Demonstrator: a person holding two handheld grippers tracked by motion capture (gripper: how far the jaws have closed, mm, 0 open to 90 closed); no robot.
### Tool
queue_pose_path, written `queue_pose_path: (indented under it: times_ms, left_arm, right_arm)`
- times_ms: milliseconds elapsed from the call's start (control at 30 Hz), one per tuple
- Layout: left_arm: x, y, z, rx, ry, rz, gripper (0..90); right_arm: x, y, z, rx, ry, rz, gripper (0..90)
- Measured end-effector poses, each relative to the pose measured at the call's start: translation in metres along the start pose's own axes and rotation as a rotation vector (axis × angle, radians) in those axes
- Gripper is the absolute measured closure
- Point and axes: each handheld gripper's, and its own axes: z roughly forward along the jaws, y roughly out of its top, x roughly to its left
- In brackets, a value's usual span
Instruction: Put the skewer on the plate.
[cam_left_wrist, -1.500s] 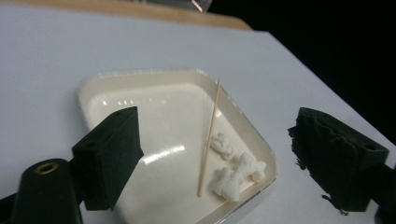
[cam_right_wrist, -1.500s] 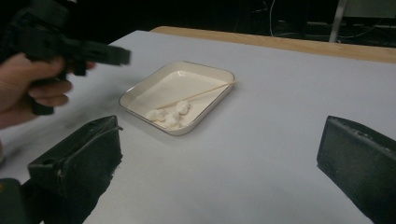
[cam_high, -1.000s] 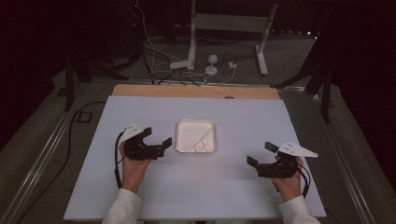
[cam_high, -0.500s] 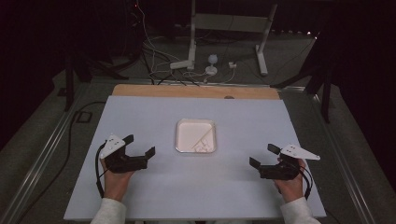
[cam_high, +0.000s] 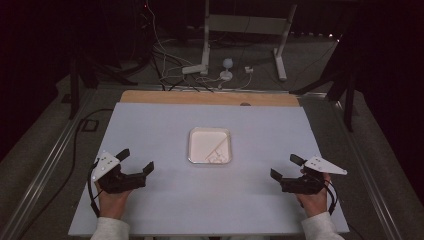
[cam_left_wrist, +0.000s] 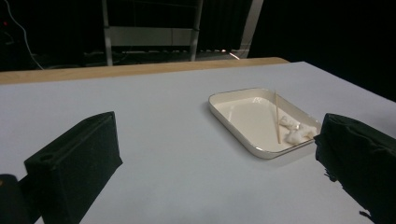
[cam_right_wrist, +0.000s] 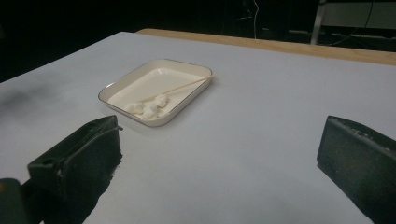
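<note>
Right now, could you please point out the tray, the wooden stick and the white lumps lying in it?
Tray (cam_left_wrist: 233, 125), left gripper view, bare floor near its middle.
Wooden stick (cam_right_wrist: 180, 88), right gripper view, middle of its length.
White lumps (cam_right_wrist: 148, 110), right gripper view, centre of the cluster.

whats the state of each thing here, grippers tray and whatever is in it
left gripper: open, holding nothing, low over the table left of the tray
right gripper: open, holding nothing, low over the table right of the tray
tray: upright at the table's middle, touched by neither gripper
skewer: bare, lying slanted in the tray, one end on its rim
white lumps: loose, clustered in one corner of the tray by the skewer's lower end
</note>
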Motion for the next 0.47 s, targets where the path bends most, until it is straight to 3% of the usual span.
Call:
queue_pose_path:
  times_ms: [200, 467]
  left_arm:
    - [-0.0006, 0.0011, -0.0035, 0.004, 0.009, 0.022, 0.6]
    - [0.0017, 0.0008, -0.0011, 0.021, 0.014, 0.013, 0.6]
  right_arm:
    - [-0.0003, -0.0016, -0.0002, -0.003, -0.012, -0.019, 0.0]
    - [-0.0034, -0.0035, -0.0001, 0.002, -0.023, -0.019, 0.0]
